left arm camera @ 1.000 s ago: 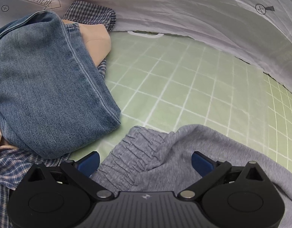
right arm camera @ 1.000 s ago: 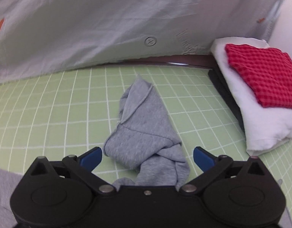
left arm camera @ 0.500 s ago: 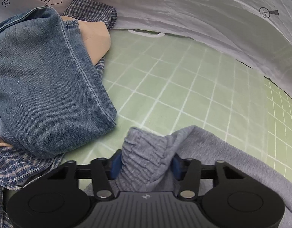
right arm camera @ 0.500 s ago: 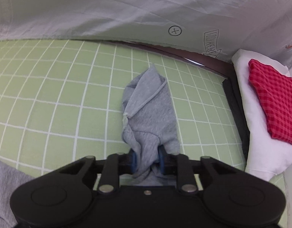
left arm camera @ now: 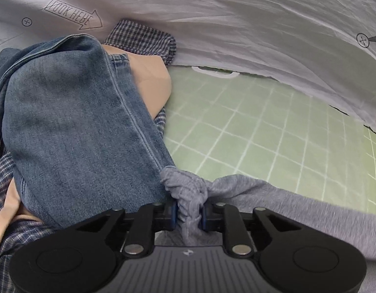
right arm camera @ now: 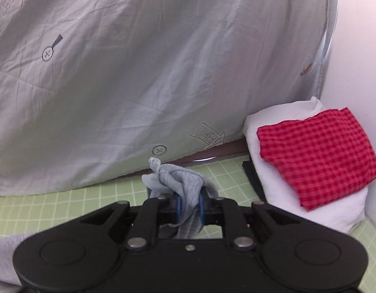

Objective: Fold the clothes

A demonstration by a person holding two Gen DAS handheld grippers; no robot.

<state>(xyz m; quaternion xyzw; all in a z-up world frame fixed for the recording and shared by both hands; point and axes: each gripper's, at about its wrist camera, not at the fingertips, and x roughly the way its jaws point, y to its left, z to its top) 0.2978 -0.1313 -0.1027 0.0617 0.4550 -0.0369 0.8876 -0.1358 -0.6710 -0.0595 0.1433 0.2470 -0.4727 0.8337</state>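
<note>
A grey sweat garment (left arm camera: 273, 195) lies on the green grid mat (left arm camera: 261, 127). In the left wrist view my left gripper (left arm camera: 188, 213) has a gathered, elastic-ribbed bunch of it between its blue pads; the jaws are still closing and the pads press the cloth. In the right wrist view my right gripper (right arm camera: 189, 207) holds another bunch of the grey garment (right arm camera: 178, 178) lifted off the mat (right arm camera: 65, 202), cloth sticking up past the fingertips. Its jaws are easing open slightly, with the pads still on the fabric.
Blue jeans (left arm camera: 78, 134) are heaped to the left over a beige garment (left arm camera: 148, 80) and a checked shirt (left arm camera: 141, 39). At the right stands a white folded stack (right arm camera: 310, 217) topped by a red checked cloth (right arm camera: 317, 156). A white sheet (right arm camera: 139, 73) hangs behind.
Both grippers went from wide open to closed on grey cloth. The right one then rose and tilted up with its bunch; the left stayed in place, squeezing tighter.
</note>
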